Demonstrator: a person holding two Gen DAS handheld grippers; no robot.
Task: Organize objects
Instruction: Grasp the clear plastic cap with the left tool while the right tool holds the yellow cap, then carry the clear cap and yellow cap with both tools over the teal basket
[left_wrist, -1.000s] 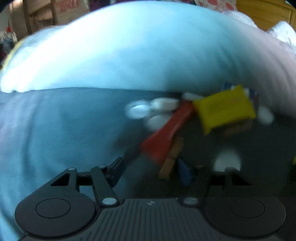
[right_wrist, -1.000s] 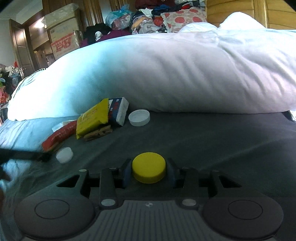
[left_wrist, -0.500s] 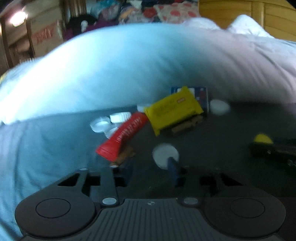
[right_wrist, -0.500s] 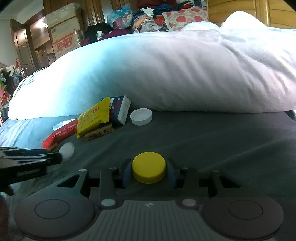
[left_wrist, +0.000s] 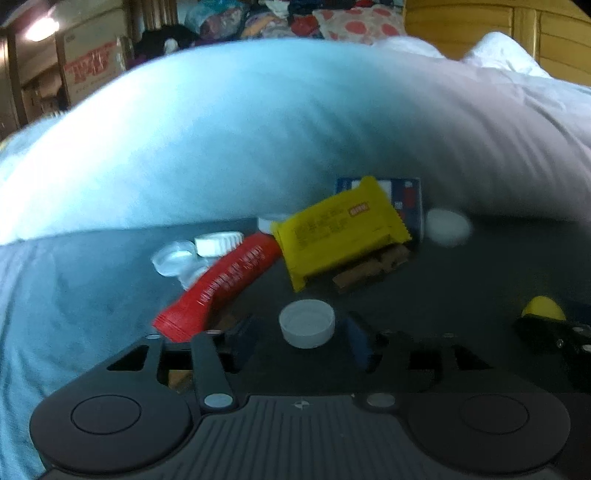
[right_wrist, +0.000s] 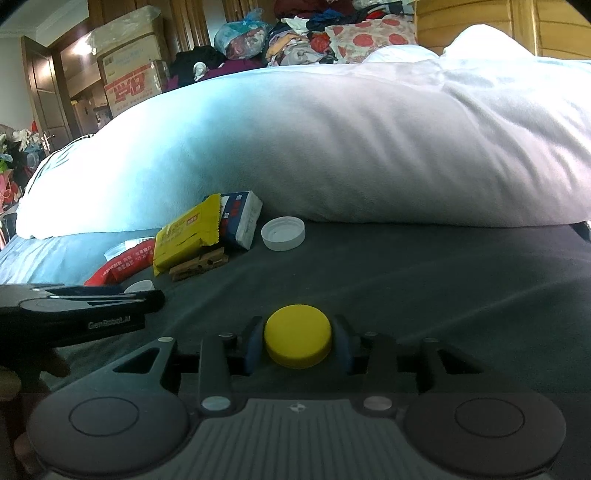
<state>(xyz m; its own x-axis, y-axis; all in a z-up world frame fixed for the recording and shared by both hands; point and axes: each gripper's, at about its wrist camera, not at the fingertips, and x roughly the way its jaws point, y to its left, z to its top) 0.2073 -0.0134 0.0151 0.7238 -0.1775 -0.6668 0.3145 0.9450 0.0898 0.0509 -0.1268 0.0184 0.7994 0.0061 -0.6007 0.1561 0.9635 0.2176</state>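
On the dark grey bedsheet (right_wrist: 424, 280) lies a small pile: a yellow packet (left_wrist: 340, 236), a red packet (left_wrist: 221, 284), a wooden clothespin (left_wrist: 369, 271) and a blue-and-white tissue pack (left_wrist: 406, 199). My left gripper (left_wrist: 301, 323) is open, and a small white cap (left_wrist: 306, 328) lies upturned between its fingertips with a gap on each side. My right gripper (right_wrist: 297, 334) is shut on a yellow cap (right_wrist: 297, 336) low over the sheet. The left gripper (right_wrist: 74, 306) also shows at the left edge of the right wrist view.
A big white duvet (right_wrist: 332, 147) rises right behind the pile. A larger white lid (right_wrist: 283, 233) lies beside the tissue pack. Clear and ribbed white caps (left_wrist: 195, 251) sit left of the red packet. Boxes and piled clothes (right_wrist: 295, 33) stand beyond the bed.
My left gripper has swung from close over the red packet to behind the small white cap, which now lies between its fingers. The right gripper has stayed put with the yellow cap.
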